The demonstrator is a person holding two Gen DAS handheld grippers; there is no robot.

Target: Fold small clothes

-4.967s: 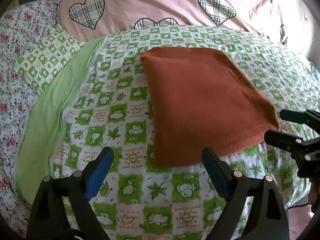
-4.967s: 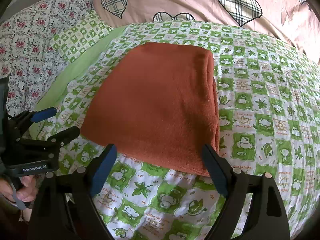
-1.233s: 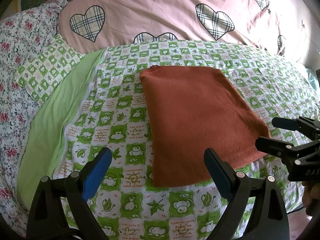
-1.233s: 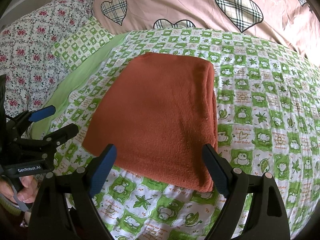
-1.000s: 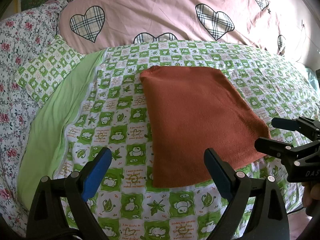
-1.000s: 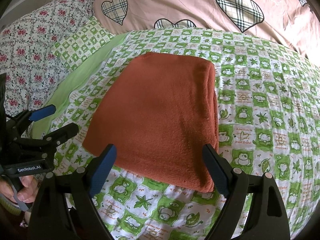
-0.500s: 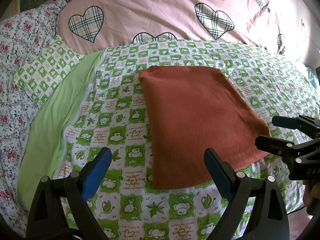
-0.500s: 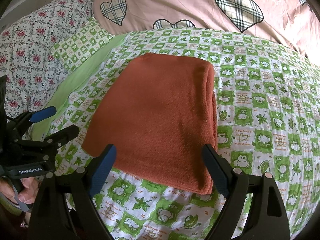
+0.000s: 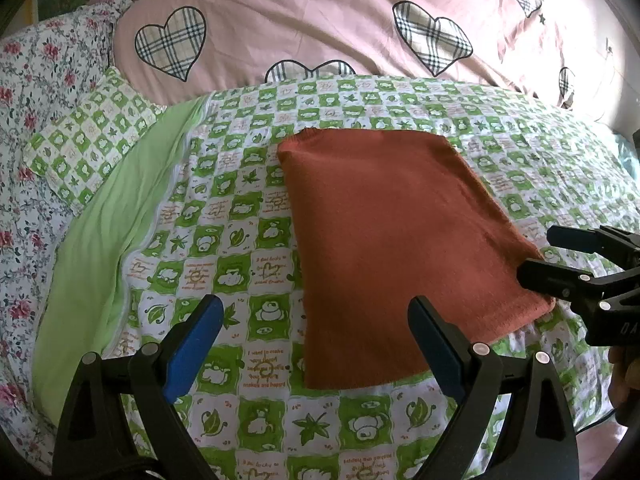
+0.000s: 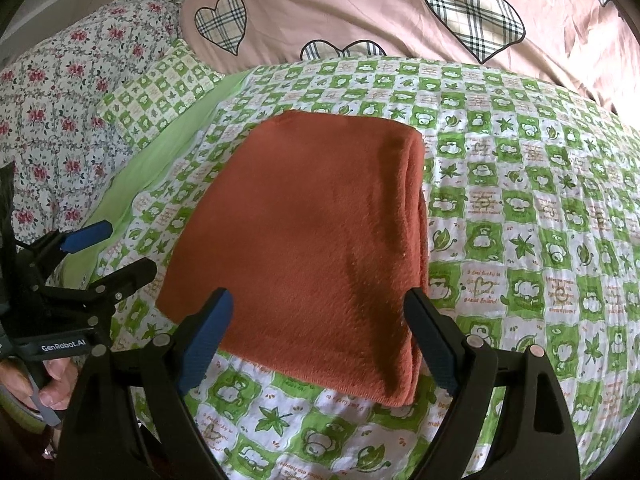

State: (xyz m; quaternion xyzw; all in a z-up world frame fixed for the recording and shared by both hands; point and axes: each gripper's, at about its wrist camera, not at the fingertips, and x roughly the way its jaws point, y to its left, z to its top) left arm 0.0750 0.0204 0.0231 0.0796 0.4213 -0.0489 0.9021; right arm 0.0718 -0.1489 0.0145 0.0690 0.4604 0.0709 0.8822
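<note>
rust-orange folded garment (image 9: 400,248) lies flat on the green-and-white checked quilt (image 9: 248,216), in the same neat rectangle and the same spot as five seconds ago, its thick folded edge along the right side in the right wrist view. the main change is in the grippers: both views now sit a little further back than five seconds ago, so more quilt shows beyond the garment. the left gripper (image 9: 316,340) hovers over the near left corner, fingers wide apart and holding nothing. the right gripper (image 10: 320,330) hangs over the near edge, its fingers also spread and empty. a pink cover with plaid hearts (image 9: 320,28) lies behind the quilt, a floral sheet (image 9: 24,128) and a plain green strip (image 9: 112,224) to the left.
</note>
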